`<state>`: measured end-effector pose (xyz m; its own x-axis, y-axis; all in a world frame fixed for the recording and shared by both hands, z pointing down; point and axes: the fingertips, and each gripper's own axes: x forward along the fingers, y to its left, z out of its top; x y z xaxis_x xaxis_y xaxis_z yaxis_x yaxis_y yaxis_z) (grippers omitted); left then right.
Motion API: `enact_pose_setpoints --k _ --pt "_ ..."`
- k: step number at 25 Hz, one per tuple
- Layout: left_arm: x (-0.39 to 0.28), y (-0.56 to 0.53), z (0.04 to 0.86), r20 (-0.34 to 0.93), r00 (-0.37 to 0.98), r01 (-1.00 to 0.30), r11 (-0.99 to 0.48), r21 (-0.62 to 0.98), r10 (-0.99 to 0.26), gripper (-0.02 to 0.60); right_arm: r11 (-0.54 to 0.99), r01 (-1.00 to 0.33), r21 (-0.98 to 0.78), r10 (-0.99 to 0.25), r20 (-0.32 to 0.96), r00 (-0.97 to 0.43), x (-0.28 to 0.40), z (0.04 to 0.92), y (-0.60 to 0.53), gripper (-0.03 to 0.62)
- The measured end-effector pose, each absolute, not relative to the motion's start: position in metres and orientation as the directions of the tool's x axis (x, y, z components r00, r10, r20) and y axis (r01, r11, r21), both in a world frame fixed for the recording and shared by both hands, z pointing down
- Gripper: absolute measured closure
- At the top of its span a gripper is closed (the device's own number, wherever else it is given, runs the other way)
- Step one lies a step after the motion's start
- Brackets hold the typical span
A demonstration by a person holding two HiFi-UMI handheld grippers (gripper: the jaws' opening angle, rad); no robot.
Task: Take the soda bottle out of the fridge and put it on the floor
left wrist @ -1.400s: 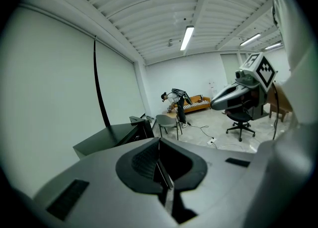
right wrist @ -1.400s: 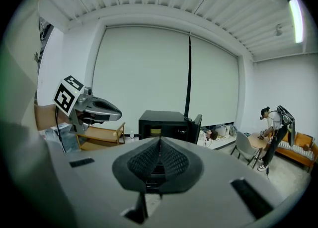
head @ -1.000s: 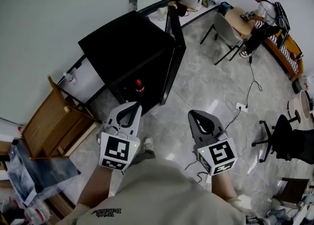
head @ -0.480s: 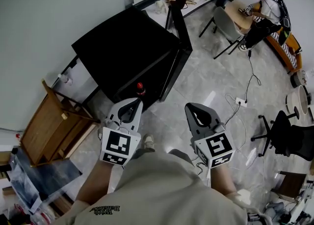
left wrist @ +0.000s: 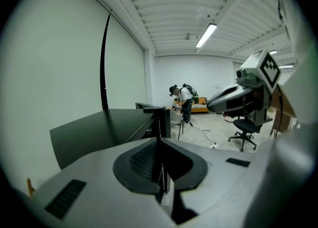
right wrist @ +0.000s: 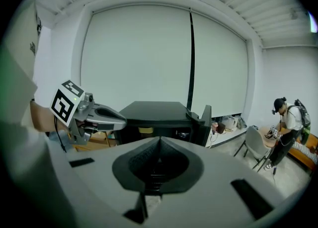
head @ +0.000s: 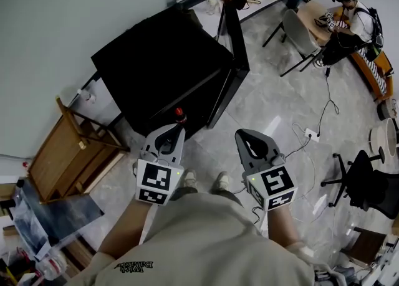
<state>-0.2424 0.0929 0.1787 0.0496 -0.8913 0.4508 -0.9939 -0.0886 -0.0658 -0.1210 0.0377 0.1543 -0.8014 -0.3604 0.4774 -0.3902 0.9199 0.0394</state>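
Observation:
The black fridge (head: 162, 60) stands ahead with its door (head: 234, 42) swung open to the right. Inside its dark opening the soda bottle (head: 179, 114) shows a red cap, upright, just beyond my left gripper's tip. My left gripper (head: 176, 128) is shut and empty, a short way in front of the bottle. To its right my right gripper (head: 240, 134) hangs shut and empty over the grey floor. In the left gripper view the gripper (left wrist: 160, 141) points past the fridge (left wrist: 104, 127). In the right gripper view the gripper (right wrist: 159, 140) faces the open fridge (right wrist: 159, 117).
A wooden chair (head: 65, 154) stands left of the fridge. A power strip (head: 309, 134) and cable lie on the floor at right, near a black office chair (head: 368, 182). A person (head: 349, 20) sits at a table far right, behind a grey chair (head: 299, 32).
Both grippers have come a little nearer the fridge, and the left one has shifted right, so that its tip sits just below the bottle. Both stay shut.

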Motion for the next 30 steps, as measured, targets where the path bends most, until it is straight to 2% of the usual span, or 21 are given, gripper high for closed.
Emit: enact_pose_setpoints --k 6,14,20,25,30 --pt "-0.248 0.069 0.208 0.486 -0.034 -0.999 0.012 -0.048 -0.873 0.569 0.934 -0.358 0.02 -0.322 0.482 -0.815 -0.119 0.163 0.011 0.597" --pt "-0.256 0.035 0.265 0.561 -0.068 -0.994 0.102 0.03 -0.825 0.434 0.952 -0.307 -0.016 -0.255 0.518 -0.817 -0.125 0.191 -0.012 0.597" --pt "-0.274 0.018 0.303 0.556 -0.175 -0.975 0.221 0.016 -0.813 0.409 0.96 -0.275 -0.043 -0.206 0.556 -0.805 -0.129 0.216 -0.019 0.597" --pt "-0.296 0.01 0.337 0.551 -0.241 -0.934 0.344 0.09 -0.799 0.39 0.968 -0.246 -0.05 -0.17 0.588 -0.791 -0.132 0.236 -0.021 0.597" --pt "-0.306 -0.001 0.362 0.531 -0.309 -0.923 0.383 0.032 -0.789 0.365 0.972 -0.228 -0.061 -0.144 0.615 -0.775 -0.131 0.251 -0.024 0.597"
